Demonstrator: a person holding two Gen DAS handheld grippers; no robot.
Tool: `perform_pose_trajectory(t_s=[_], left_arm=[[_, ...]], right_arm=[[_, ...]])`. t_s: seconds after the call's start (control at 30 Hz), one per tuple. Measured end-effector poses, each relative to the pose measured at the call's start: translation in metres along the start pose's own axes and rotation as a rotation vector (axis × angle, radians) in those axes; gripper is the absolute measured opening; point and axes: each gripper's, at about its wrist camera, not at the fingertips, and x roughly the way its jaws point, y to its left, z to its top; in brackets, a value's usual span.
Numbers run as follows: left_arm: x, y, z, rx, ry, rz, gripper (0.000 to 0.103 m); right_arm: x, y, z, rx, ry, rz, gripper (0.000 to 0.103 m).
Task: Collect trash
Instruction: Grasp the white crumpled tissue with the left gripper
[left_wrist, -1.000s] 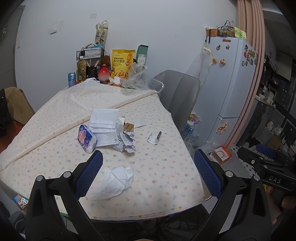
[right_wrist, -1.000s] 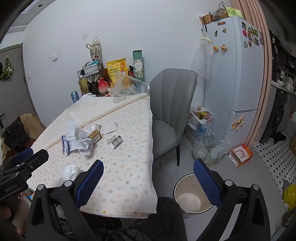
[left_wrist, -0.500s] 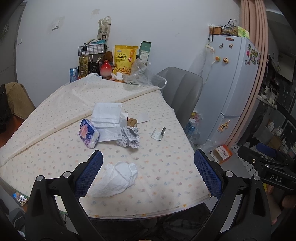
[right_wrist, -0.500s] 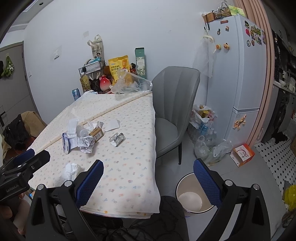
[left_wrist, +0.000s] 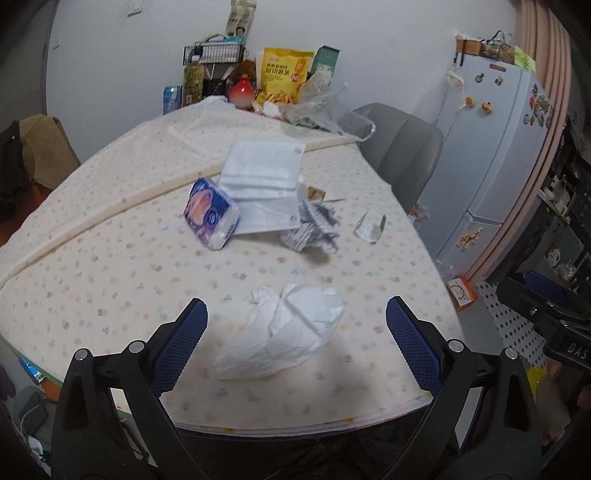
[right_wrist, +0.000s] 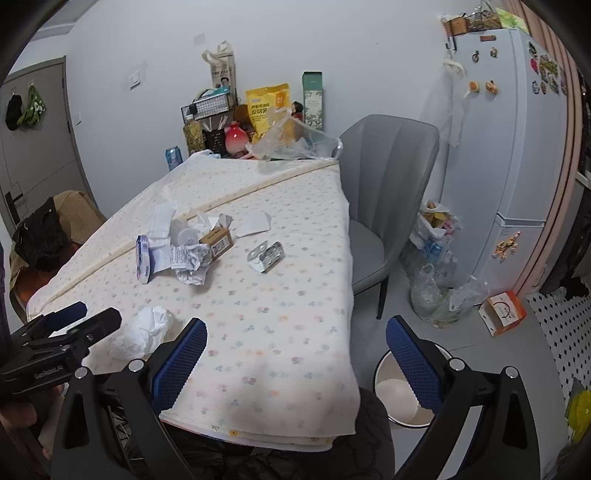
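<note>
A crumpled white tissue (left_wrist: 284, 328) lies near the table's front edge, between the open fingers of my left gripper (left_wrist: 295, 347), which hovers just short of it; it also shows in the right wrist view (right_wrist: 142, 330). Farther back lie a crumpled printed paper (left_wrist: 312, 227), a foil blister pack (left_wrist: 369, 229), a blue tissue pack (left_wrist: 210, 212), white packets (left_wrist: 262, 181) and a small brown box (right_wrist: 218, 242). My right gripper (right_wrist: 295, 350) is open and empty over the table's front right corner. A white trash bin (right_wrist: 402, 391) stands on the floor below it.
The table (left_wrist: 92, 258) has a flowered cloth. Snack bags, bottles and a wire rack (left_wrist: 214, 55) crowd its far end. A grey chair (right_wrist: 388, 177) stands at the right side, with bags of rubbish (right_wrist: 436, 280) and a fridge (right_wrist: 509, 147) beyond.
My left gripper has moved forward and down toward the crumpled white tissue, which now sits between its fingers. My right gripper has edged closer to the table.
</note>
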Motion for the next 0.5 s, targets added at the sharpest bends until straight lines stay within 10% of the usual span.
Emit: perform_pose_trajectory(t_s=[0.33,0.5], left_arm=[[0.041,0.016,-0.017,-0.010,0.114,0.017,0.084],[0.050,0.011,-0.024,0.028,0.138,0.017,0.046]], right_arm=[[0.037,0.017,-0.003,-0.024,0.060,0.041,0.095],[0.050,0.024,-0.005,-0.033,0.082,0.058,0.095]])
